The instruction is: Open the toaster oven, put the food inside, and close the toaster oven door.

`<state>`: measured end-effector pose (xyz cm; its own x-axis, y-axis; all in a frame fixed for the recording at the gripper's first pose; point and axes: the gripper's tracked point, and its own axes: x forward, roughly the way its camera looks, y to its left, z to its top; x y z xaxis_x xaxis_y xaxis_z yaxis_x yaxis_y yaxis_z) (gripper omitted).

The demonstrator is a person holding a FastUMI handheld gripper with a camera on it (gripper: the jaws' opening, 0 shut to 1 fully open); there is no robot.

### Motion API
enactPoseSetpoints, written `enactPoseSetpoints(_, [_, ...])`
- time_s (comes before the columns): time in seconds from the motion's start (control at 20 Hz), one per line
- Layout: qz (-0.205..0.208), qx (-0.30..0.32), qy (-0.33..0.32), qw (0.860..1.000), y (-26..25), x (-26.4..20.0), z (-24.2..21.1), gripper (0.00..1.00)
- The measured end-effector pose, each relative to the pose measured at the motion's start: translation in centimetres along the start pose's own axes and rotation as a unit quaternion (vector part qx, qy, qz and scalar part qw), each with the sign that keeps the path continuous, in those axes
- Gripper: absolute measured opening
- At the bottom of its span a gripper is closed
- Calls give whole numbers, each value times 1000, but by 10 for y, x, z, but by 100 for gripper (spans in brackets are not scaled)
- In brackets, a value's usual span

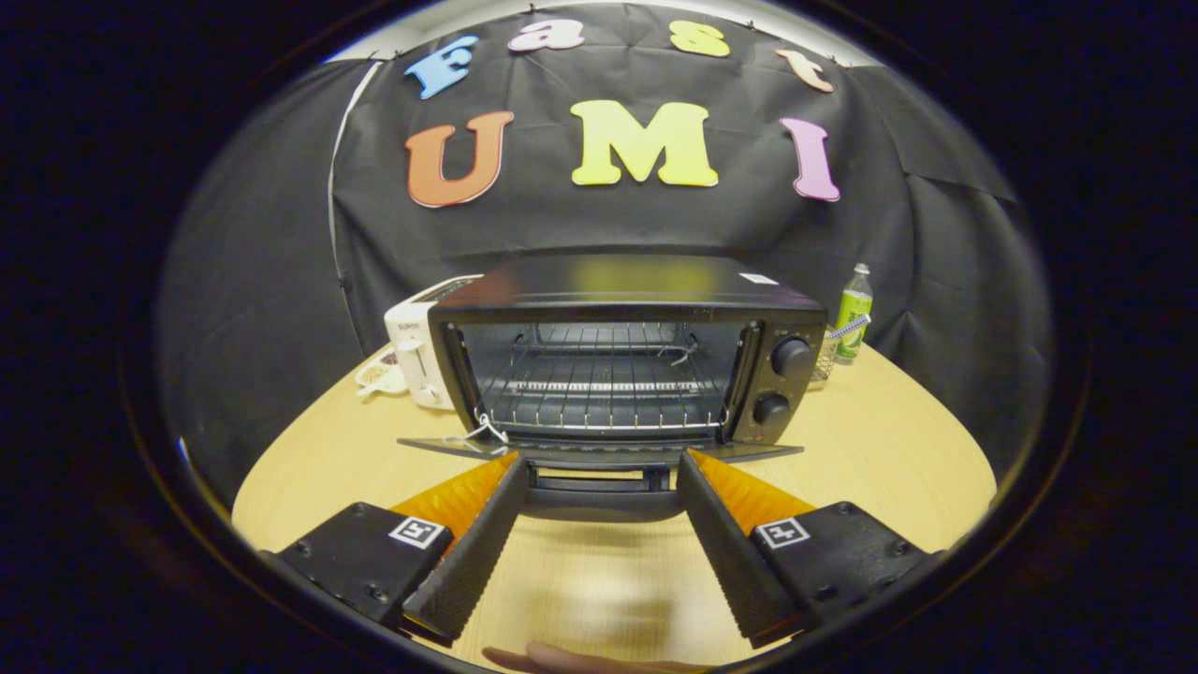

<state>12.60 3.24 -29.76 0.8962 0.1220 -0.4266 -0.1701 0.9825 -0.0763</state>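
The toaster oven is seen at the centre of the frame, standing on the pale wooden worktop with its door already folded down flat toward the camera. The door handle is found just below the middle of the frame, between the tips of the gripper. The jaws are spread wide, with the handle lying in the gap between them; whether either one touches it cannot be told, and nothing is clamped. The wire rack inside the cavity is seen bare, and no food is made out anywhere on the worktop.

The opening step is judged to be done, and the loading step is judged to be in hand. For the next move, the gripper would have to be drawn back clear of the handle, the food found and grasped, and then carried level over the lowered door onto the rack, so that the door edge is not struck.

A white appliance is seen to the left of the oven, touching or just beside it. A green bottle stands at the right, behind the oven's two knobs. Part of a hand is glimpsed at the bottom centre of the frame.
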Motion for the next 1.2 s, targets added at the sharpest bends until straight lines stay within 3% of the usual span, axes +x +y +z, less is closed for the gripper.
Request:
enactPoseSetpoints(0.45, [12,3,11,1000,-6,-2,-53,100])
enactPoseSetpoints(0.7, [21,41,73,996,-7,4,-87,100])
enactPoseSetpoints(0.75, [24,41,52,997,-7,3,-77,100])
enactPoseSetpoints(0.85, [57,31,57,996,-1,-8,-80,100])
enactPoseSetpoints(1.0, [112,73,63,989,4,-28,-78,100])
enactPoseSetpoints(1.2, [198,85,92,972,25,-60,-65,100])
